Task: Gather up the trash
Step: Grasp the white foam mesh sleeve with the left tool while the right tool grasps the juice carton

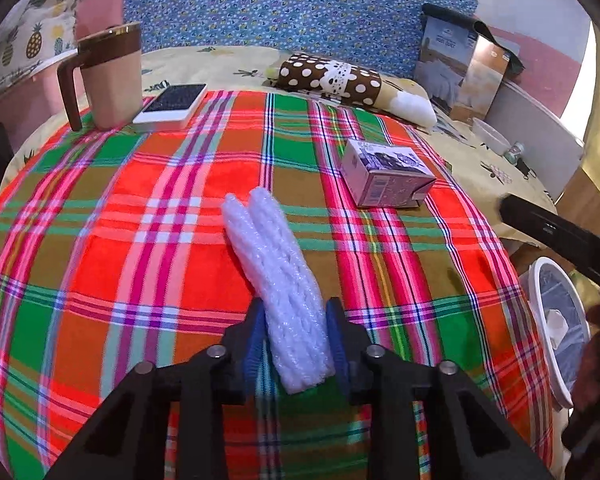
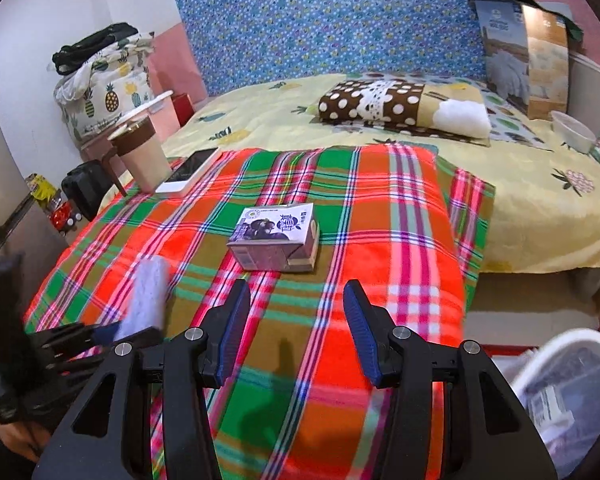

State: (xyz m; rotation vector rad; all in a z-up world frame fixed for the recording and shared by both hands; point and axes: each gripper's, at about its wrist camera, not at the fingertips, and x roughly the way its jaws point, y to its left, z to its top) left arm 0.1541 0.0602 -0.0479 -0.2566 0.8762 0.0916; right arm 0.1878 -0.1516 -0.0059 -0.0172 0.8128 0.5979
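Lying flat, white foam netting

Yellow-sheeted bed against a blue floral headboard, white walls

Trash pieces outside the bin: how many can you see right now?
2. The white foam wrap is clamped in the left gripper. The milk carton lies on the plaid cloth, ahead of the open right gripper. More may be out of view.

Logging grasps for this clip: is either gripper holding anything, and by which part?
The left gripper is shut on the white foam net sleeve, clamping its near end. The right gripper is open and holds nothing.
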